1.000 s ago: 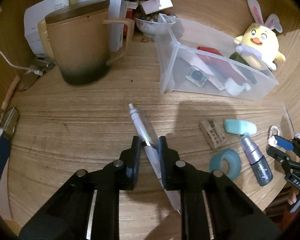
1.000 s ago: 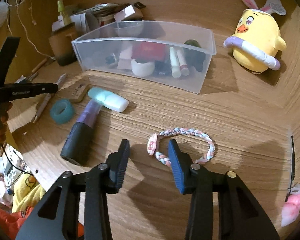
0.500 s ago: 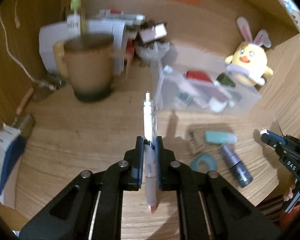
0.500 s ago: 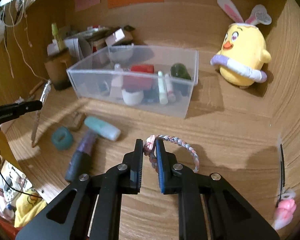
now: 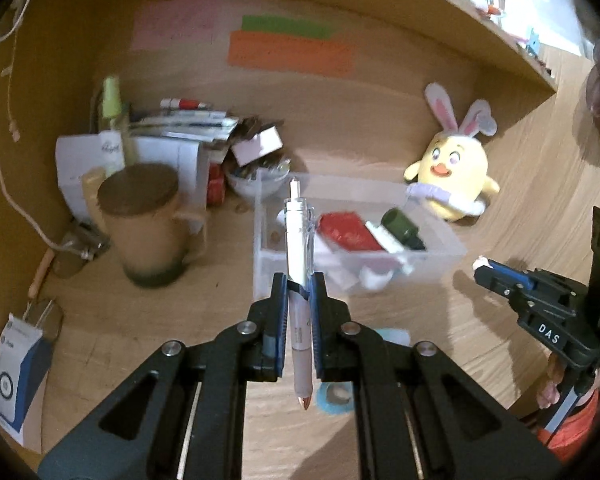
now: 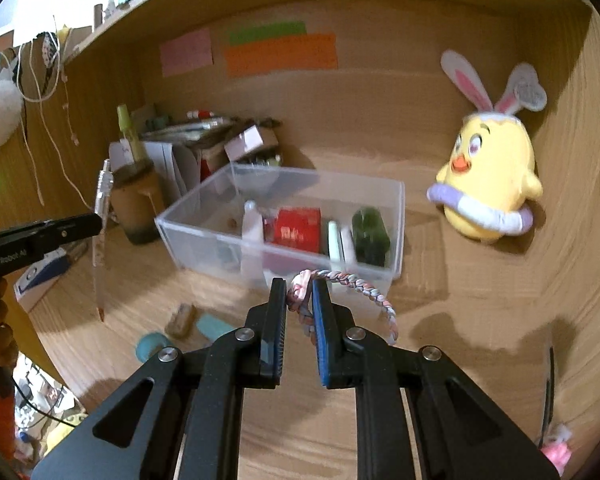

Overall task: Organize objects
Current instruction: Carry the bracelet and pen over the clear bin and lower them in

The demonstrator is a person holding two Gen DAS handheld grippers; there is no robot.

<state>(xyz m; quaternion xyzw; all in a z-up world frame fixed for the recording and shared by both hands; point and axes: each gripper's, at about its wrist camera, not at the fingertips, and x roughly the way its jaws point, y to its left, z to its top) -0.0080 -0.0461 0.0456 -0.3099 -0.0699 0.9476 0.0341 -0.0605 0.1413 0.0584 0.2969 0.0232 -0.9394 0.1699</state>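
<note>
Two claws, each clamped on one thing above the bench.

Left wrist view: the left claw (image 5: 297,292) grips one white pen (image 5: 298,240), tip toward the camera, in front of one clear plastic bin (image 5: 440,260). One lidded brown mug (image 5: 148,224), one yellow chick toy (image 5: 454,184) and three paper notes (image 5: 288,52) show; the right claw (image 5: 485,270) reads "DAS".

Right wrist view: the right claw grips one braided bracelet (image 6: 360,284) before the bin; the left claw's arm reads "GenRobot".
</note>
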